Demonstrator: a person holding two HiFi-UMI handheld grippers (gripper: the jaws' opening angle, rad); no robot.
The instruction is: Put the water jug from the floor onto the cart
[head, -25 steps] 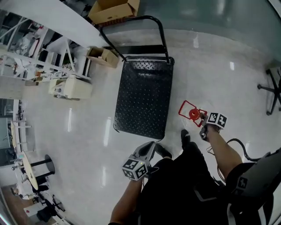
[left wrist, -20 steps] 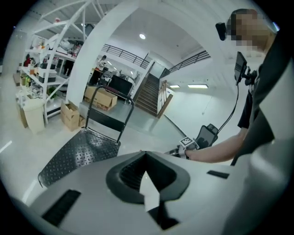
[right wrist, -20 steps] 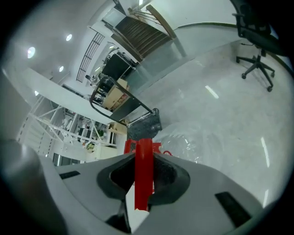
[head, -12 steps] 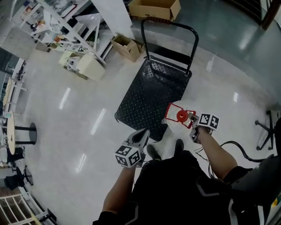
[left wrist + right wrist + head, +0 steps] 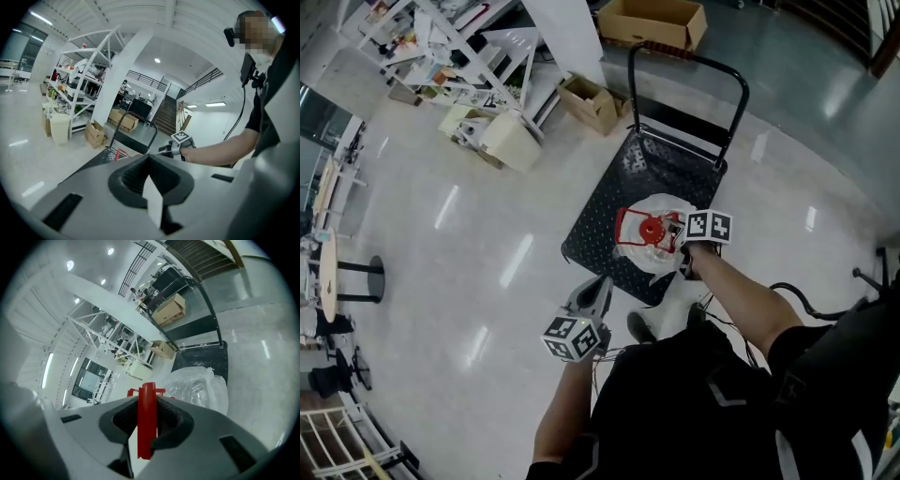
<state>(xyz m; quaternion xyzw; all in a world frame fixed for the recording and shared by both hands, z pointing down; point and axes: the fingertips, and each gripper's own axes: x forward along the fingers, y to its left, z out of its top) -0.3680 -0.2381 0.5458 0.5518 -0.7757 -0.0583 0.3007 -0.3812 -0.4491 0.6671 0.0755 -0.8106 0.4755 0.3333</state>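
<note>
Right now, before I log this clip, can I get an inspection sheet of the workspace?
Surface: glossy pale floor; black platform cart with push handle.
Job's things: water jug in clear plastic wrap, over the cart deck; resting or not, cannot tell.
Clutter: open cardboard box beside cart.
Grippers: right gripper shut on jug's red handle; left gripper shut, empty.
Cables: black cable by the person's right arm.
Surroundings: white shelving, larger cardboard box behind cart.

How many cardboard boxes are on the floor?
2. The big cardboard box lies open beyond the handle end of the cart. The smaller cardboard box sits by the cart's far left corner, near the shelves. More may hide in the shelves' clutter.
</note>
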